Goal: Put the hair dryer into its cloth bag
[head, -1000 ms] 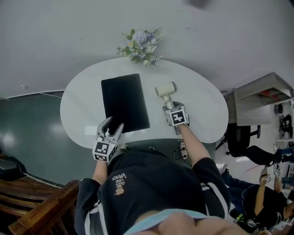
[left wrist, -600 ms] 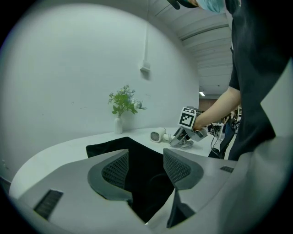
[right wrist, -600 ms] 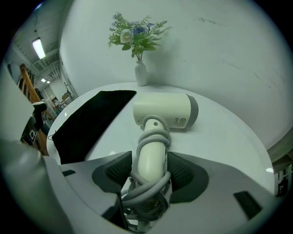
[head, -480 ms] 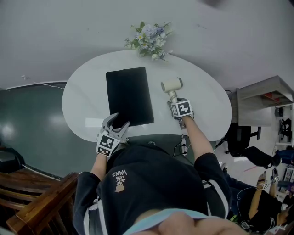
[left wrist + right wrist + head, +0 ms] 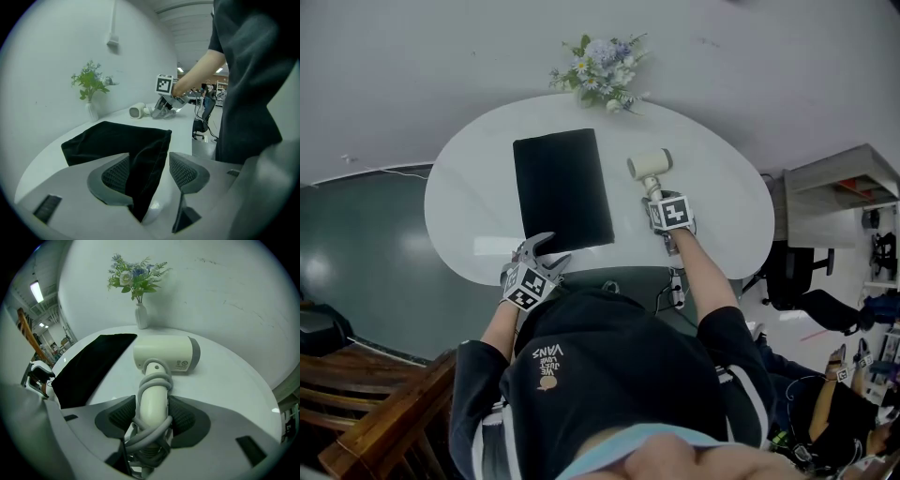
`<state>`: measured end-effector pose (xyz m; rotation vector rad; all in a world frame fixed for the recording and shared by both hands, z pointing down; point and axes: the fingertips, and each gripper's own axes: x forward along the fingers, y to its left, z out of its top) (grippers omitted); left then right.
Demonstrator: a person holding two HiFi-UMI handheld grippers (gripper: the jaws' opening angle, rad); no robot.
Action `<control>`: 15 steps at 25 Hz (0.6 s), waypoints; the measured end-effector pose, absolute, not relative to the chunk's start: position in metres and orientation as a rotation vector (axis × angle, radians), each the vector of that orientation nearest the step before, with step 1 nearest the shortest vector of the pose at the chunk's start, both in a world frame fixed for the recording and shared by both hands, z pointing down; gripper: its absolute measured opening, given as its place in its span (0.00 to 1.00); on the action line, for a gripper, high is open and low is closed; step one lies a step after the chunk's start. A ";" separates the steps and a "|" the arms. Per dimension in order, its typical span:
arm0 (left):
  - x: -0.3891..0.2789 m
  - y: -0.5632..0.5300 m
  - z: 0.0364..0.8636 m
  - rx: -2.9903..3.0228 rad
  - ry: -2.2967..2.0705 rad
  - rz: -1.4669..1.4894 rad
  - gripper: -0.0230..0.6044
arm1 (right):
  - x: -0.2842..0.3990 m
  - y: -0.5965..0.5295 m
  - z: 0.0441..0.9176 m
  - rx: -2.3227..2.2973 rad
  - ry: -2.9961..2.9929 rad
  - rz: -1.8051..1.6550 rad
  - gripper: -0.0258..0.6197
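A: Head view first. Where is everything?

B: The black cloth bag (image 5: pixel 562 187) lies flat on the white oval counter (image 5: pixel 722 216). The cream hair dryer (image 5: pixel 649 166) lies just to its right, apart from it. The left gripper (image 5: pixel 548 251) is at the bag's near corner and the right gripper (image 5: pixel 661 199) is at the dryer's handle. A vase of flowers (image 5: pixel 600 75) stands at the far edge.

A: And the left gripper view?

B: The left gripper (image 5: pixel 150 171) is released. Its jaws have just been opening and stand wide. The near corner of the cloth bag (image 5: pixel 117 140) runs between them, close by the left pad, and neither pad presses it. Beyond it are the hair dryer (image 5: pixel 137 111) and the right gripper (image 5: pixel 164 110).

A: The right gripper view?

B: The right gripper (image 5: pixel 153 416) is clenched on the handle of the hair dryer (image 5: pixel 166 355), with both pads against it. The grey cord (image 5: pixel 152 378) is wound around the handle. The barrel rests on the counter, with the cloth bag (image 5: pixel 91 366) to its left.
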<state>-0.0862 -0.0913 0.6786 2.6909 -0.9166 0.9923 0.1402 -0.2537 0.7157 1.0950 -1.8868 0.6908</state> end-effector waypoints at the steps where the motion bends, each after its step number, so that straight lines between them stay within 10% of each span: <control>1: -0.085 -0.089 0.683 2.692 -0.895 1.019 0.46 | 0.140 -0.252 0.715 1.101 -1.887 0.696 0.39; 15: -0.085 -0.087 0.715 2.639 -0.795 1.239 0.28 | 0.156 -0.206 0.708 1.147 -1.913 0.752 0.39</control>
